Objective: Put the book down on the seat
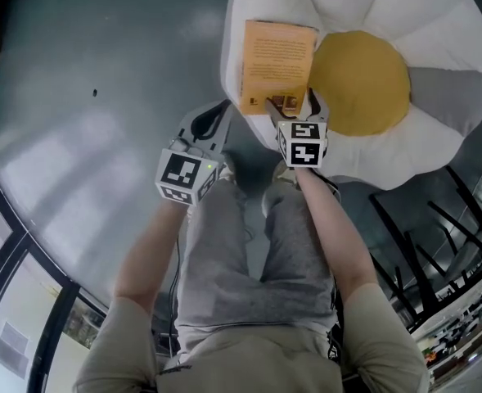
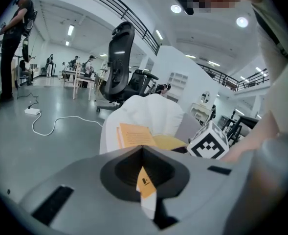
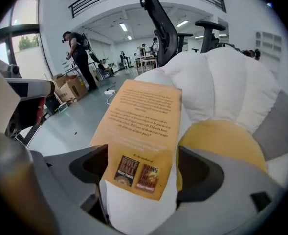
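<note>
An orange paperback book (image 1: 277,64) lies back cover up on a white petal of the flower-shaped cushion seat (image 1: 404,23), beside its yellow centre (image 1: 359,80). My right gripper (image 1: 292,103) stands open at the book's near edge. In the right gripper view the book (image 3: 144,126) lies between the wide jaws of that gripper (image 3: 141,163), and neither pad presses on it. My left gripper (image 1: 216,115) hangs over the grey floor just left of the seat, jaws together and holding nothing. The left gripper view shows the left gripper (image 2: 143,148), with the book (image 2: 134,133) on the seat beyond it.
A black office chair (image 2: 119,58) stands behind the seat. A white cable (image 2: 51,124) trails across the floor to the left. Black racks (image 1: 437,236) stand at the right of the head view. A person (image 2: 16,33) stands far off, near cardboard boxes (image 3: 73,89).
</note>
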A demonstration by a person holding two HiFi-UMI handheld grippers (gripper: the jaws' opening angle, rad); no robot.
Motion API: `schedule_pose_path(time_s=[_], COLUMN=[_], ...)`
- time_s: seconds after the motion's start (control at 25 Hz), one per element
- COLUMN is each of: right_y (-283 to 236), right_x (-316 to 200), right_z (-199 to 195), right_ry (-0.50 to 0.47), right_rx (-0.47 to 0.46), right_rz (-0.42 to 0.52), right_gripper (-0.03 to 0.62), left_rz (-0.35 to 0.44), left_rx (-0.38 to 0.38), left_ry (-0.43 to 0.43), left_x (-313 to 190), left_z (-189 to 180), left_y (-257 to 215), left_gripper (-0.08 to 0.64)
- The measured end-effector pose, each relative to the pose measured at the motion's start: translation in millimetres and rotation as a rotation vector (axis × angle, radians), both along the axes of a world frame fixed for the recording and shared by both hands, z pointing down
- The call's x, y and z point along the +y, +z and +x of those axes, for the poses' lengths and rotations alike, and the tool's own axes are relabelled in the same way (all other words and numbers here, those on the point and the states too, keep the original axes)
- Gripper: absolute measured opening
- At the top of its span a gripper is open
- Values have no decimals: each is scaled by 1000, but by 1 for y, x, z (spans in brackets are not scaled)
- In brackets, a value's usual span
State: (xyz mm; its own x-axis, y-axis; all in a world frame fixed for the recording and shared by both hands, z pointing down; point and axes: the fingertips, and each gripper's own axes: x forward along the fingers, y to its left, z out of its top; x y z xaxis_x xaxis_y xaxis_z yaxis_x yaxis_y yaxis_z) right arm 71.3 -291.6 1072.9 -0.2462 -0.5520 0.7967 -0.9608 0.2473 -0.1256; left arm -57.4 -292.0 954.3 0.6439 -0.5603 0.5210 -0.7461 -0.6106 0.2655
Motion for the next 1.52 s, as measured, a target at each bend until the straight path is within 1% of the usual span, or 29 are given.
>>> schedule_pose_path(time_s=[0.08, 0.2, 0.28, 0.32, 0.44, 0.56, 0.72, 0.76, 0.8, 0.84, 0.88, 1.04, 1.16, 1.24, 1.36, 1.52], right_y=[-18, -47, -71, -86, -143, -202, -282, -306, -330, -354, -377, -459, -524, -566, -628, -705], right_x=[1, 3, 2, 2, 2, 2, 4, 3, 2, 1, 0, -3, 0, 6, 17, 33], right_z=[-2, 0, 4, 7, 11, 10, 3, 3, 3, 4, 5, 8, 15, 16, 16, 26], right_ry=[-9, -2, 7, 11, 24, 24, -13, -11, -6, -1, 2, 3, 2, -7, -29, -61], right_rx=[-4, -20, -17, -14, -17, -36, -62, -67, -67, -63, -59, -56, -51, -55, -70, -84], right_rz=[2, 9, 26, 36, 67, 101, 143, 164, 191, 222, 250, 337, 419, 474, 553, 675], right_gripper=[436, 436, 436, 436, 436, 434, 429, 415, 383, 330, 295, 275, 234, 197, 162, 103], left_rz=[1, -1, 29, 42, 49, 78, 134, 150, 170, 192, 216, 320, 411, 463, 496, 490], left_rx=[-3, -1, -8, 0, 45, 37, 32, 31, 25, 16, 8, -31, -66, -75, -59, -52], left_ry=[-9, -45, -44, -40, -39, -36, 4, 5, 8, 15, 24, 69, 110, 130, 129, 102], left_x=[-2, -6, -9, -9, -11, -13, -9, -9, -9, -9, -8, -6, 2, 9, 22, 36], left_z=[-5, -13, -13, -12, -10, -11, -8, -9, -9, -9, -9, -3, 9, 15, 19, 26], left_y=[-17, -39, -60, -75, -126, -178, -251, -272, -292, -311, -329, -397, -451, -486, -534, -580], left_gripper=[11, 11, 11, 11, 11, 11, 11, 11, 11, 11, 11, 11, 11, 11, 11, 11])
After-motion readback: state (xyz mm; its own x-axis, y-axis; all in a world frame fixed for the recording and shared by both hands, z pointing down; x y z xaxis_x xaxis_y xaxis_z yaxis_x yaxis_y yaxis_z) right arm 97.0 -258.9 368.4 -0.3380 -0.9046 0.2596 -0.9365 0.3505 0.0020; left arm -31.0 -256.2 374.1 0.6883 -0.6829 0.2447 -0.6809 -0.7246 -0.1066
